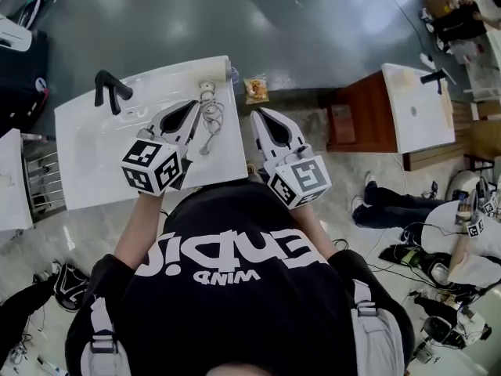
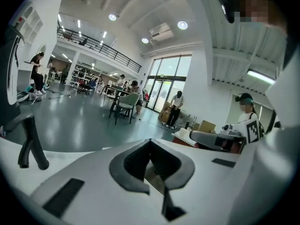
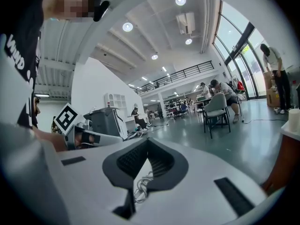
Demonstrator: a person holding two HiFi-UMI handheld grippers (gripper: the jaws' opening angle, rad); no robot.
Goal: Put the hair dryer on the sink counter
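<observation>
The hair dryer (image 1: 207, 89) lies on the white desk (image 1: 94, 155), its cord (image 1: 210, 120) coiled beside it. The left gripper (image 1: 192, 105) hovers just beside the cord, fingers closed on nothing. The right gripper (image 1: 257, 116) is past the desk's edge, fingers likewise closed and empty.

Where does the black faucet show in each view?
Head view: black faucet, upper left, on the white sink counter.
Left gripper view: faucet at the far left.
Right gripper view: not in it.
Shared landmark: the glossy grey floor, in all three views.
</observation>
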